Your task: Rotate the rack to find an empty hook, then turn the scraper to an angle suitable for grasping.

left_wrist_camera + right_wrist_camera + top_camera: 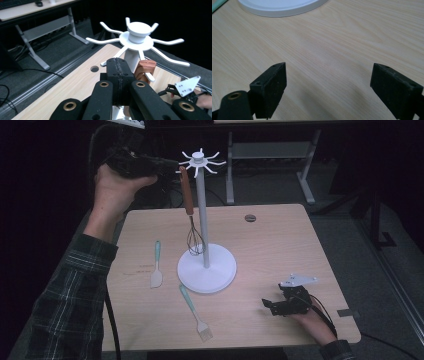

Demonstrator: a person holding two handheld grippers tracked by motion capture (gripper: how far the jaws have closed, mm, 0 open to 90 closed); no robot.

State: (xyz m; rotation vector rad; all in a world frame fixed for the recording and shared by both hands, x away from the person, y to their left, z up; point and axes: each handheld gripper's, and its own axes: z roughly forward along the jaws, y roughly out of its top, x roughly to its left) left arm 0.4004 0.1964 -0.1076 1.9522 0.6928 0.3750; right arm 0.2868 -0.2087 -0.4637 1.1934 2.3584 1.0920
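Looking down from the high view, we see the left gripper (170, 166) raised beside the crown of a white utensil stand (205, 240), its jaws pressed together at the top of a whisk (190, 215); whether they pinch the wooden handle or merely meet beside it we cannot tell from here. The whisk hangs upright along the stand's pole, its wire head just above the round base, and its handle top sits against one of the radial hooks. On the wooden table (270, 250) a pale green spatula (156, 265) lies left of the base and a green-handled basting brush (195, 312) lies in front of it, both apart from the stand. The right gripper (268, 305) rests low near the table's front right edge, jaws apart and holding nothing. Passing to the left gripper view, we find the two black jaws closed flush on each other with no gap, while the whisk's wooden handle end (145, 68) stands just behind and to their right, hooked on a white arm of the stand's crown (136, 37). Turning to the right gripper view, we see the jaws spread wide over bare tabletop (332, 50), with the stand's base rim (282, 8) farther off.
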